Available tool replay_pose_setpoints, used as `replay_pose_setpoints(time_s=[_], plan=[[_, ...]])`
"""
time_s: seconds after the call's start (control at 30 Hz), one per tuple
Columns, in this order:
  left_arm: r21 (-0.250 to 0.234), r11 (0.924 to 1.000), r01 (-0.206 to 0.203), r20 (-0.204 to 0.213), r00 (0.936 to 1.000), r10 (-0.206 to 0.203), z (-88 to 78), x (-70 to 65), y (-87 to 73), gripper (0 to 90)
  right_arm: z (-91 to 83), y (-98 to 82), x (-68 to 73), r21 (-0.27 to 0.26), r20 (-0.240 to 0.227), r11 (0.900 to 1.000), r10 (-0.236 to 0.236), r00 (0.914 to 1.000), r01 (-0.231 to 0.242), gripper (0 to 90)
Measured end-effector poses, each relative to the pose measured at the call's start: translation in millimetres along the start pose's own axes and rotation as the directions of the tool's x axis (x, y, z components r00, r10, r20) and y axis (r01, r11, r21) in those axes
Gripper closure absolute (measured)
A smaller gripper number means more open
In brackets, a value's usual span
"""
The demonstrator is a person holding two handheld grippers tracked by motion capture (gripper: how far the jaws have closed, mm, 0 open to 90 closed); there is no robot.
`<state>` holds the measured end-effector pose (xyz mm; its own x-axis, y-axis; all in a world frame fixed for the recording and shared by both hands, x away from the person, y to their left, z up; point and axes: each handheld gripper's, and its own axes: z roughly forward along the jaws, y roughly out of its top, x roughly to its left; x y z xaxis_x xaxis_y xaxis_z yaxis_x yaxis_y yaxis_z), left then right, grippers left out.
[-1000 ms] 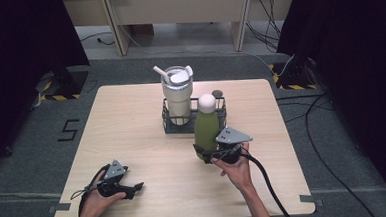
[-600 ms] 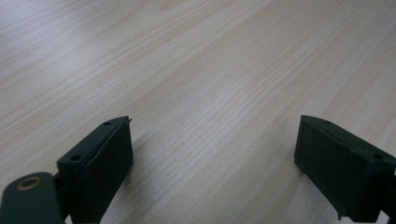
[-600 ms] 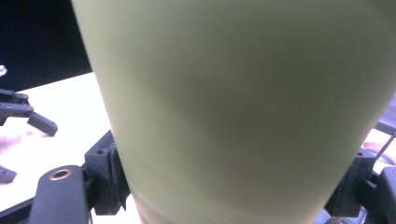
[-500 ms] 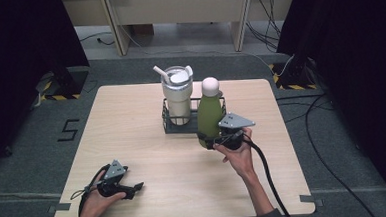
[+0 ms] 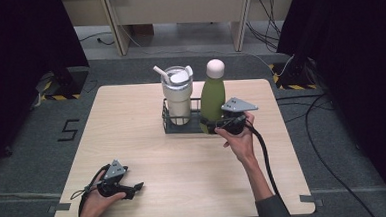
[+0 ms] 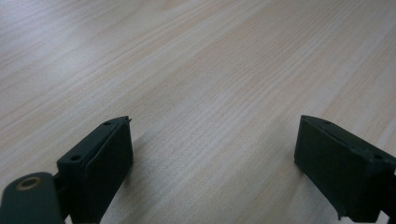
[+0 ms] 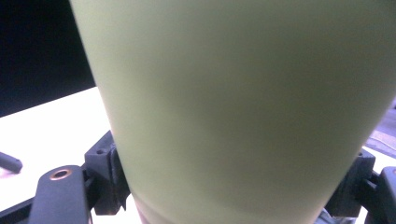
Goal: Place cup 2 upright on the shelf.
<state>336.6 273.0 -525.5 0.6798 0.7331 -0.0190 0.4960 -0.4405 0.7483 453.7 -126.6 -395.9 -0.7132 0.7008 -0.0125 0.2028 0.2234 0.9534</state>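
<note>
My right gripper (image 5: 216, 125) fingers clamped on smooth matte green bottle (image 5: 213, 98), rounded white cap, beside black wire caddy (image 5: 167, 121); left gripper (image 5: 130, 189) fingers wide apart, empty, over pale woodgrain tabletop (image 5: 132, 126)

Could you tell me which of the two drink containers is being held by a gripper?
The green bottle with the pale cap, clamped by the right gripper; the white tumbler with a straw stands untouched.

One green bottle (image 5: 213, 98) with a pale cap, one white tumbler (image 5: 177, 93) with a straw, and one black wire rack (image 5: 172, 123) toward the worktop's (image 5: 132, 136) far edge. Two handheld grippers: one (image 5: 221, 125) mid-worktop, one (image 5: 135, 188) at the near left corner.
</note>
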Motion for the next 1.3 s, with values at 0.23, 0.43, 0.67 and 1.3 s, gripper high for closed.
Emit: replay_pose_setpoints(time_s=[0.23,0.43,0.67,1.3], plan=[[0.000,1.0000,0.000,0.000,1.0000,0.000,0.0,0.0,0.0,10.9,7.3,9.8,-12.3,0.006,0.029,1.000,0.002,0.9996,-0.002,20.9],[0.000,1.0000,0.000,0.000,1.0000,0.000,-0.1,0.0,0.0,10.9,15.2,15.1,-21.4,0.003,0.047,1.000,0.023,0.9986,-0.023,20.9],[0.001,1.0000,0.000,0.001,1.0000,0.000,-0.2,0.0,0.1,10.8,26.9,23.0,-32.9,0.003,0.075,1.000,0.019,0.9970,-0.020,20.9],[0.001,1.0000,0.001,0.001,1.0000,-0.001,-0.1,-0.2,0.1,10.8,59.3,14.1,-56.4,0.014,0.145,0.997,0.070,0.9869,-0.073,20.9]])
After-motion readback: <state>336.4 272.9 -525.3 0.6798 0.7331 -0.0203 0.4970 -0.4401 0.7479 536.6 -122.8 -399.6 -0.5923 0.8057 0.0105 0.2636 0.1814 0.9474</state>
